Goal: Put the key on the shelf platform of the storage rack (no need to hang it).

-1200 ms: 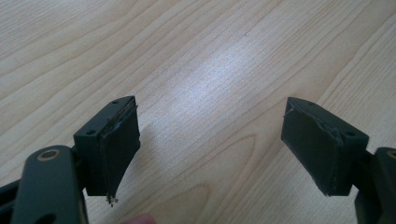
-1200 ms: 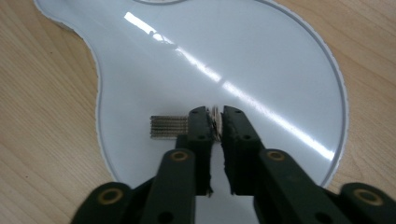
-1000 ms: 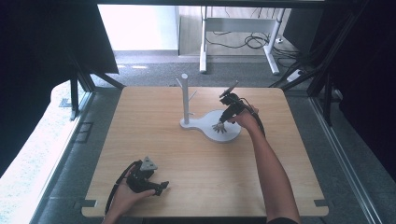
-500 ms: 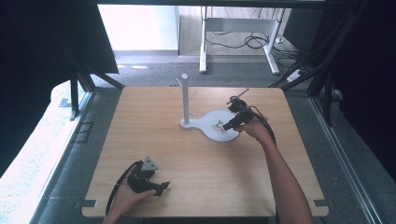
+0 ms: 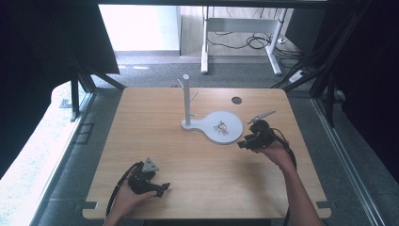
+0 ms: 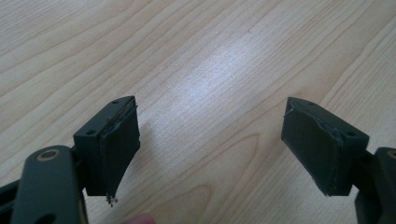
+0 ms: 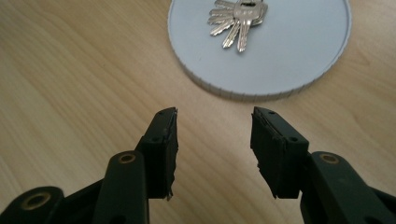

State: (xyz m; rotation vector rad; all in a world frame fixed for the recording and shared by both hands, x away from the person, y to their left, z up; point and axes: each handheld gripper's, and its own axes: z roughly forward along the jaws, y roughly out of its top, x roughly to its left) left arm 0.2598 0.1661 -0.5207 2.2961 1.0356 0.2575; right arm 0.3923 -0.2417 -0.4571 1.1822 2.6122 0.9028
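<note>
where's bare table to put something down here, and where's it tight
Bare wood spans the table left of the white stand, and the middle strip between the left gripper and right gripper. It is tight around the stand's round dish, where the keys lie and the right gripper sits just off its rim.

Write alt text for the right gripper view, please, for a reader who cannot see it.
A bunch of keys lies on a round grey dish on a wooden table. In front, the right gripper points at the dish with its two black jaws apart and nothing between them.
</note>
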